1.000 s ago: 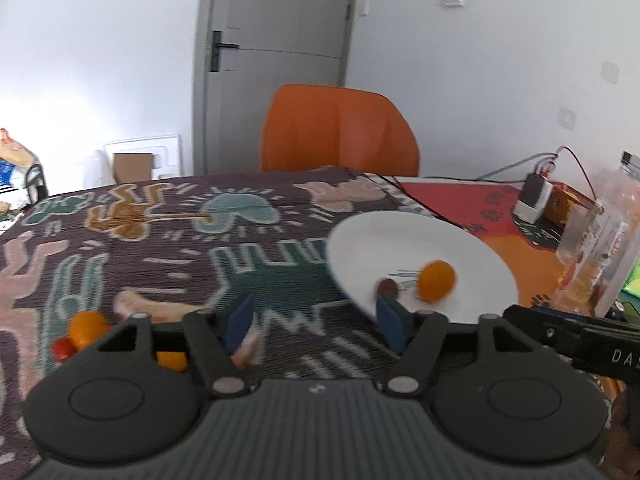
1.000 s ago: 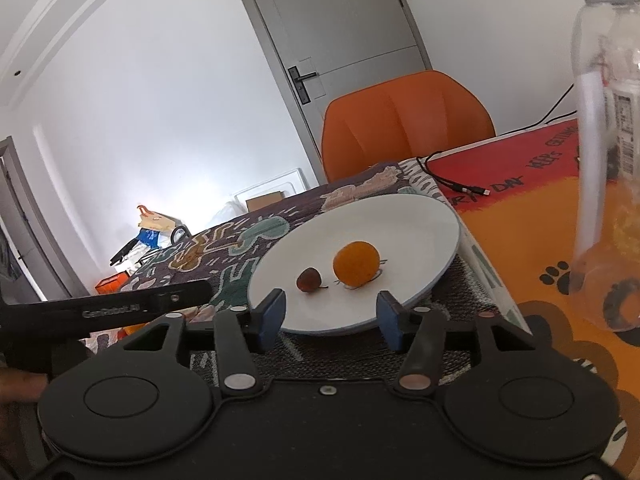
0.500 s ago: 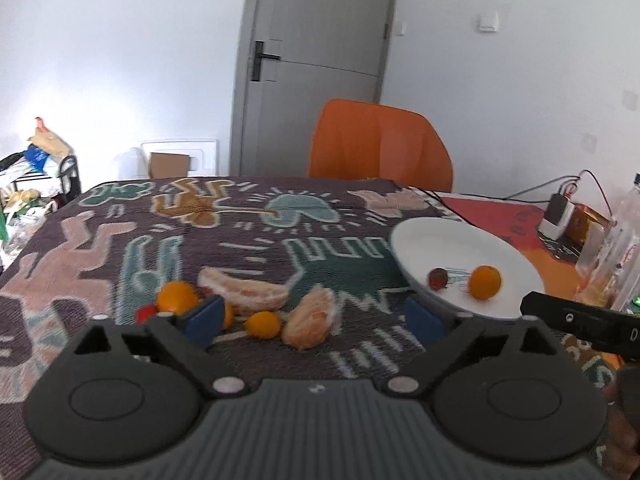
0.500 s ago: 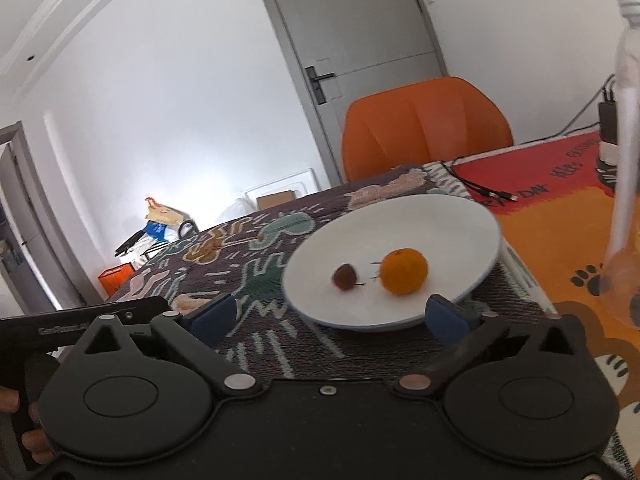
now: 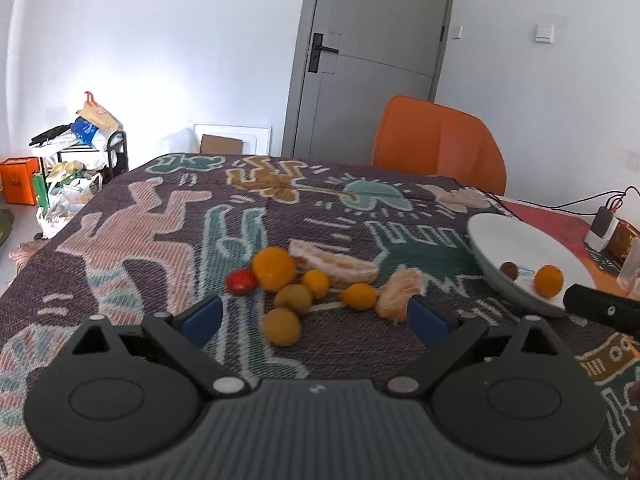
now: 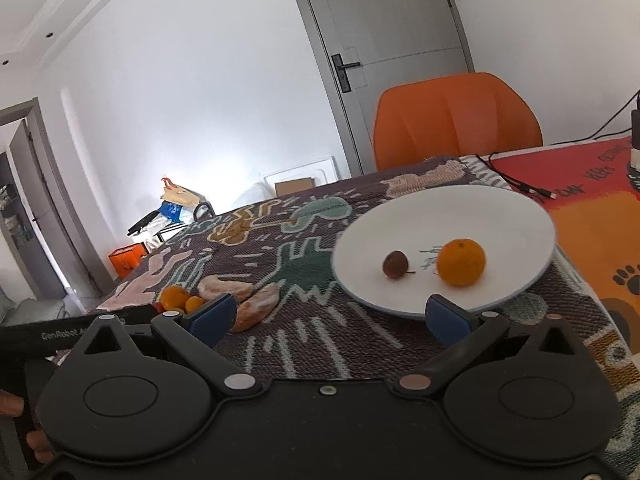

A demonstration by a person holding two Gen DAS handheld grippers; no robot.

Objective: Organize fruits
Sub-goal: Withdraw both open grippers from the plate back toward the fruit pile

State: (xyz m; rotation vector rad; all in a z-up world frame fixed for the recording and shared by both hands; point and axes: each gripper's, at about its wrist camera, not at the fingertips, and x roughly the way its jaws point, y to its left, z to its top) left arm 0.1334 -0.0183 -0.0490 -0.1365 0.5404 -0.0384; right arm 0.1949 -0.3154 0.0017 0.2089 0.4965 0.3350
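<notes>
Hovering wide over loose fruit (image 5: 281, 326), left claw (image 5: 316, 318) empty.

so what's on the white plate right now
On the plate: an orange and a small brown fruit, apart. The right gripper's fingertip covers part of the near rim.

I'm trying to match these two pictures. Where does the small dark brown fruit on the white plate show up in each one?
Left wrist view: the small dark brown fruit sits at the far right, on the white plate, left of the orange.
Right wrist view: the same fruit sits right of centre, on the plate, again left of the orange.
Shared landmark: the orange chair behind the table.
</notes>
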